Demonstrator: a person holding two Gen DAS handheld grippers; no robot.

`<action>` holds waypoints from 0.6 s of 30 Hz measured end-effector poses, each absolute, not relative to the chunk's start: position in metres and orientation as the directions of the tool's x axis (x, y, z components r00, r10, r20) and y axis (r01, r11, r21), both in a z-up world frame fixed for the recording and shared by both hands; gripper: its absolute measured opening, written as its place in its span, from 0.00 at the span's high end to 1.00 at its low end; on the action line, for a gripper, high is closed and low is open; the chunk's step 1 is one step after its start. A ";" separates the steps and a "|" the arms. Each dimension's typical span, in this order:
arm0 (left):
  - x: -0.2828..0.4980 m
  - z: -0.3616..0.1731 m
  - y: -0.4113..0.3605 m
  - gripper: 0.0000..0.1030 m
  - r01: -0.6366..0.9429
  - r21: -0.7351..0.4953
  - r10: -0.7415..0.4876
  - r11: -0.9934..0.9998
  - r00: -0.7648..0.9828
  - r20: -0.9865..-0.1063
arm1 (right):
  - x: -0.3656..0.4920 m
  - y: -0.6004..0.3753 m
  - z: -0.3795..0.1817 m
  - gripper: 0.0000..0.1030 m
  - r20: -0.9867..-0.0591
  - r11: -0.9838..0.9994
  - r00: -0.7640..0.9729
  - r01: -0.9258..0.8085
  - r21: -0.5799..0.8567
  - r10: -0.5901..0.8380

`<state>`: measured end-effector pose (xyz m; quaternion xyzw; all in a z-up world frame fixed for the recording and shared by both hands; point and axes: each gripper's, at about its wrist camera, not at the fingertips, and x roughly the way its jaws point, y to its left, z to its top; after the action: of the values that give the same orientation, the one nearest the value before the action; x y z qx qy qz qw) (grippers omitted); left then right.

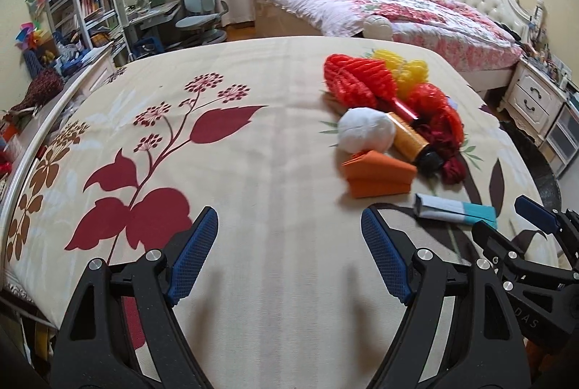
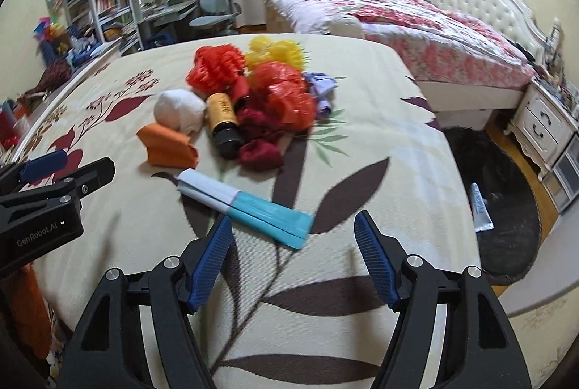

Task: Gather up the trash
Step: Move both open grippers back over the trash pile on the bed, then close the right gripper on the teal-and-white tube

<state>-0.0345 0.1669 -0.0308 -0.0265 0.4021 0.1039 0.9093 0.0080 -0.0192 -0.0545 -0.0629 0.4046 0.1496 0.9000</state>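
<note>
A heap of trash lies on a cream leaf-print cloth [image 1: 253, 143] [image 2: 380, 143]: a red paper honeycomb ball [image 1: 356, 81] [image 2: 217, 67], a yellow one [image 1: 405, 65] [image 2: 278, 50], a red plastic bag [image 2: 286, 96], a white wad [image 1: 365, 130] [image 2: 179, 108], an amber bottle with black cap [image 1: 410, 139] [image 2: 222, 119], an orange folded paper [image 1: 378, 173] [image 2: 168, 146] and a white-and-teal flat box [image 1: 456, 210] [image 2: 249, 206]. My left gripper [image 1: 289, 255] is open and empty, left of the heap. My right gripper [image 2: 293, 257] is open and empty, just short of the box.
A black round bin [image 2: 506, 208] with a tube inside stands on the floor to the right. A bed with a floral quilt [image 1: 380, 5] lies behind. Shelves, a desk and a chair [image 1: 199, 9] are at the back left. A white nightstand [image 2: 542, 128] is at right.
</note>
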 end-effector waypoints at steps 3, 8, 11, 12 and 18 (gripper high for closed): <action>-0.036 -0.034 0.173 0.23 -0.222 0.025 0.166 0.975 0.646 -0.745 | 0.013 -0.010 -0.057 0.33 -0.753 0.941 0.620 -0.337 -0.006 0.218; -0.035 -0.039 0.176 0.23 -0.227 0.019 0.163 0.974 0.638 -0.752 | 0.025 0.004 -0.058 0.33 -0.767 0.929 0.601 -0.370 -0.015 0.226; -0.035 -0.041 0.177 0.23 -0.228 0.014 0.159 0.974 0.635 -0.756 | 0.025 0.008 -0.058 0.33 -0.768 0.923 0.596 -0.384 -0.019 0.232; -0.035 -0.041 0.177 0.23 -0.228 0.014 0.159 0.974 0.634 -0.756 | 0.025 0.008 -0.058 0.40 -0.768 0.924 0.598 -0.382 -0.024 0.228; -0.033 -0.043 0.173 0.23 -0.221 0.010 0.151 0.975 0.631 -0.761 | 0.014 0.009 -0.056 0.71 -0.768 0.905 0.573 -0.424 0.023 0.287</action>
<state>-0.0333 0.1731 -0.0426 -0.0423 0.4167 0.1030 0.9022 0.0142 0.0087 -0.0561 -0.0820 0.4161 0.2013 0.8830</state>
